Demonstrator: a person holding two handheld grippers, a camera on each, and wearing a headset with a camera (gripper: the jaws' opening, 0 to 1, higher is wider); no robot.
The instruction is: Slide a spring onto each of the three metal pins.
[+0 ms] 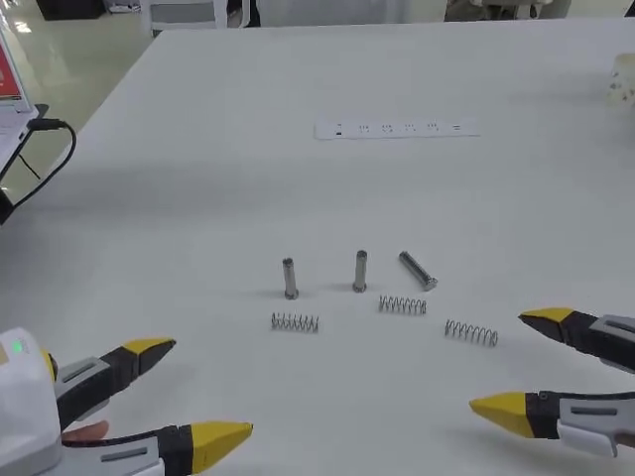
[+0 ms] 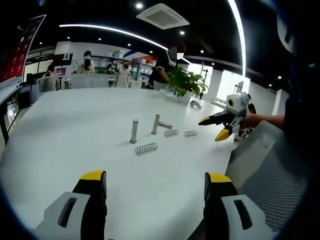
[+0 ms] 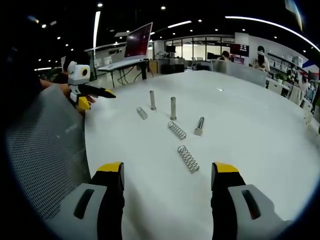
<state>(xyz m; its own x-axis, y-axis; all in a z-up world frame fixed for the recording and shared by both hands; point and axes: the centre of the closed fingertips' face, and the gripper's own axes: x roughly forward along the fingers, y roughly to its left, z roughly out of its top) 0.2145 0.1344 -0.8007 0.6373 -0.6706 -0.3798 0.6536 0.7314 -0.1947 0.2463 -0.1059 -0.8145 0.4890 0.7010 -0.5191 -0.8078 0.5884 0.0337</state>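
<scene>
Steel left pin [image 1: 289, 279] and middle pin [image 1: 360, 271] stand upright on the white workbench [image 1: 298, 178], right pin [image 1: 417, 270] tipped over, springs [image 1: 402, 305] loose just in front. Left gripper [image 1: 189, 392] and right gripper [image 1: 516, 362] hover wide open, empty; a careless pinch could flick a spring away or topple a pin

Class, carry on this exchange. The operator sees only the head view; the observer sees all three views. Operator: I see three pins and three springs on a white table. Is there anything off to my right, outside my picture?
Observer: Yes. In the left gripper view a leafy green plant rises behind the pins.
Operator: And what is on my side of the table?
Observer: A grey mesh surface lies against the table's near edge, as the right gripper view shows.
Operator: Is anyone else in the room?
Observer: Yes, people are at desks in the background.
</scene>
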